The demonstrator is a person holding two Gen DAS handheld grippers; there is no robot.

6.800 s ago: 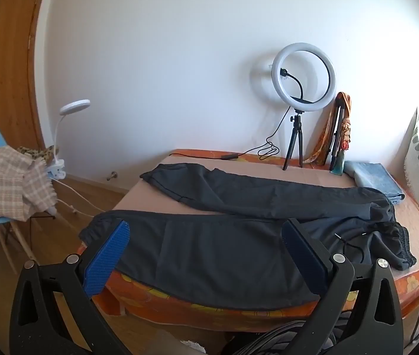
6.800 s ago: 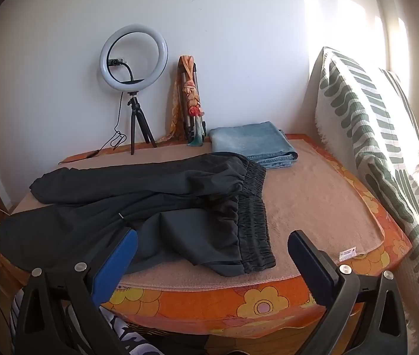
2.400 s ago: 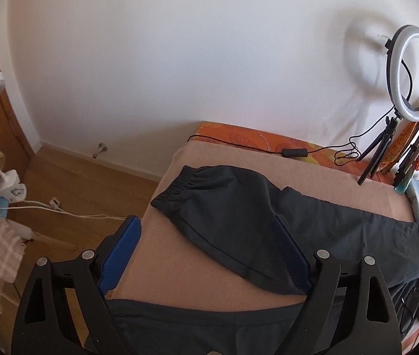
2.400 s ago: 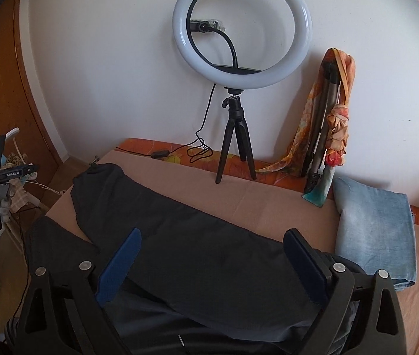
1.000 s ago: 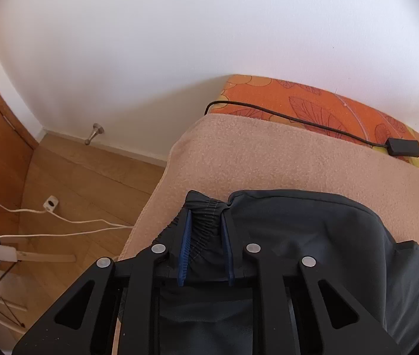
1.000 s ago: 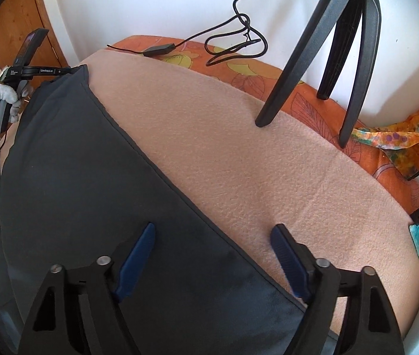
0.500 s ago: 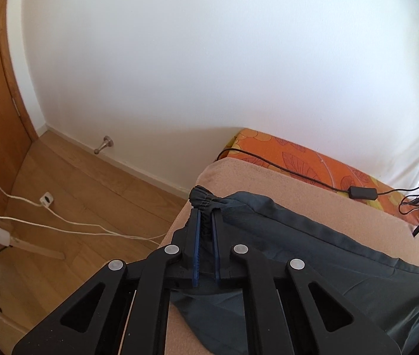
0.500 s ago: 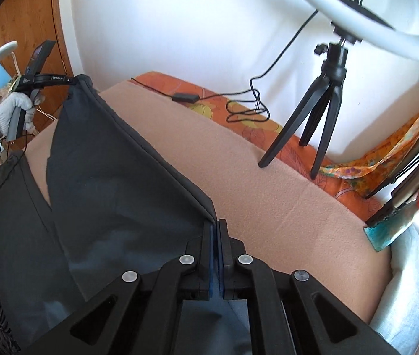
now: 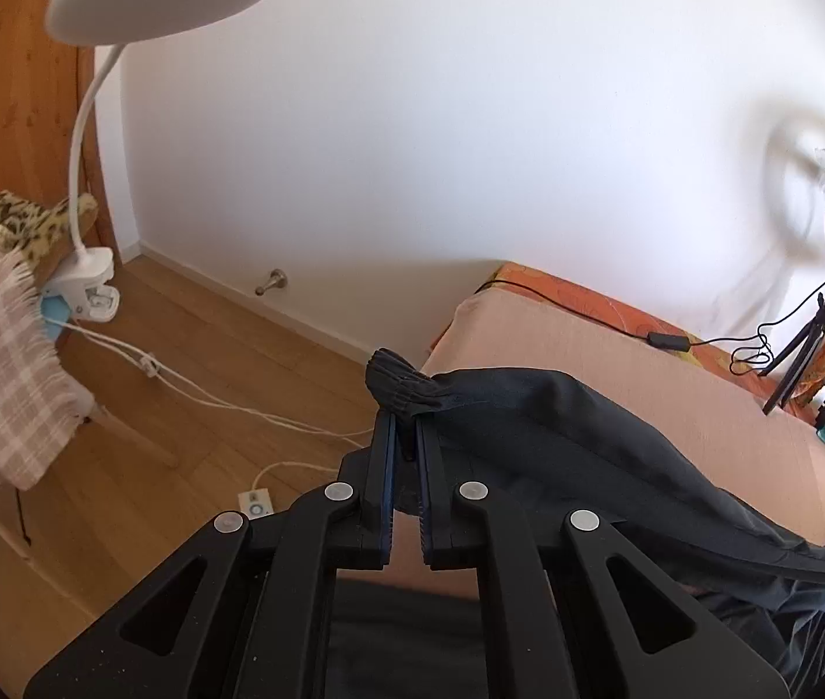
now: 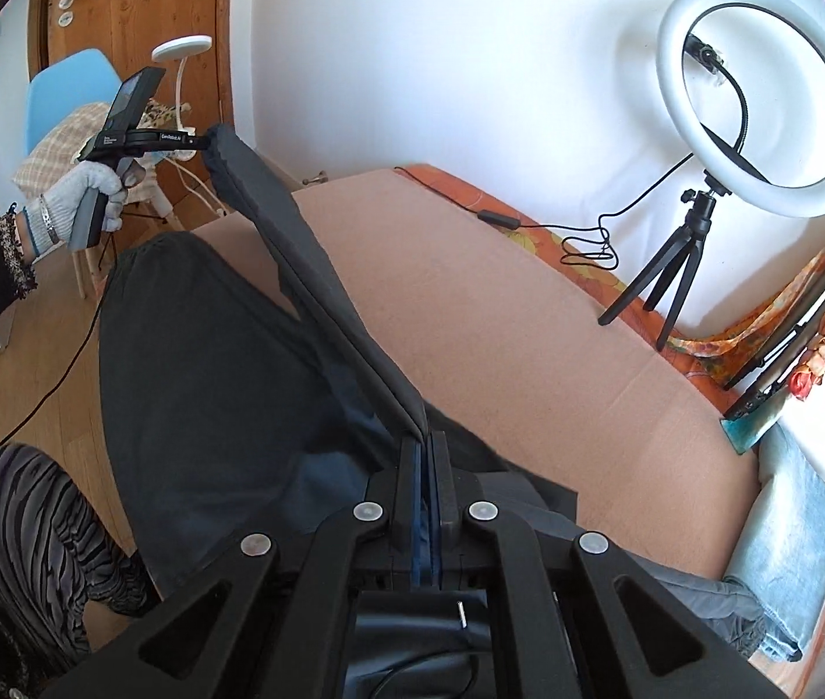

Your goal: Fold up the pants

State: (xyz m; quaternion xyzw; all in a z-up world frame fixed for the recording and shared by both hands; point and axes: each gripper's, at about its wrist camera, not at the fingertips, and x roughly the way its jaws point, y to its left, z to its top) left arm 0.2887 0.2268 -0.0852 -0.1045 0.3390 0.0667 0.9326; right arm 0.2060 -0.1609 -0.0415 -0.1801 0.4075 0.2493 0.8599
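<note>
Dark charcoal fabric pants stretched taut in the air by 1 leg, long axis running from the gathered elastic cuff at the left to the seam edge at the right, roughly along the length of the peach blanket-covered bed. Other leg and waist part draped flat on the blanket below and toward the near edge.

No containers in view.

Left gripper pressed nearly together, pinching the bunched cuff, which pokes out past the blue-lined fingertips and hangs over the bed's corner above the wooden floor. Gloved left hand wrapped round that gripper's handle in the right wrist view. Right gripper clamped fully together on the folded edge of the same leg, fabric rising straight out from between the fingers toward the left gripper.

White ring light on a black tripod standing at the far side of the bed; folded light-blue denim jeans lying at the right end.
</note>
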